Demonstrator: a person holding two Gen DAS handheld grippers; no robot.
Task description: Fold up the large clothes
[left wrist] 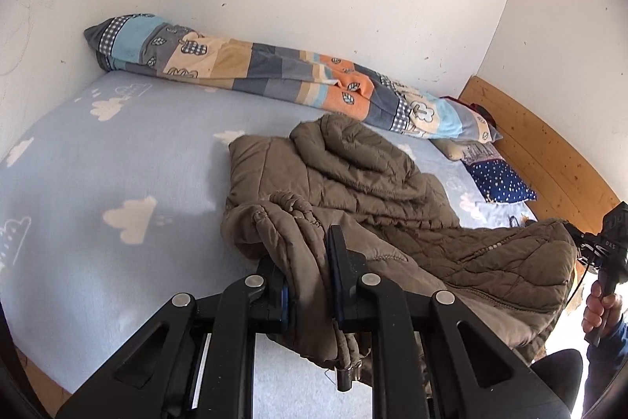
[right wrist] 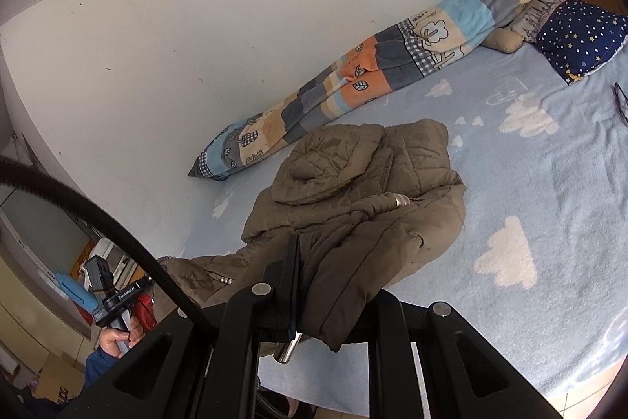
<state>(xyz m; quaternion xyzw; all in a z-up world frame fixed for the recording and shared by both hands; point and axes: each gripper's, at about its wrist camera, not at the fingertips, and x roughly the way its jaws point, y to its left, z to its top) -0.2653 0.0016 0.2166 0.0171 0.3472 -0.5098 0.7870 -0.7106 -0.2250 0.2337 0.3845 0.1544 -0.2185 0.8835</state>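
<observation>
An olive-brown quilted jacket (left wrist: 353,175) lies crumpled on the light blue cloud-print bed sheet (left wrist: 98,163). Its near edge is lifted off the bed. My left gripper (left wrist: 304,258) is shut on a bunched part of that edge, with cloth hanging down between the fingers. In the right wrist view the jacket (right wrist: 353,191) drapes over my right gripper (right wrist: 322,273), which is shut on another part of the hem; its right finger is hidden under the cloth. Each view shows the other gripper out at the side, the right one (left wrist: 604,246) and the left one (right wrist: 114,297), each held in a hand.
A rolled patchwork blanket (left wrist: 274,73) lies along the white wall. A navy star pillow (right wrist: 581,34) and a wooden headboard (left wrist: 541,144) are at the bed's head. Eyeglasses (right wrist: 620,101) lie on the sheet. A black cable (right wrist: 98,218) crosses the lower left.
</observation>
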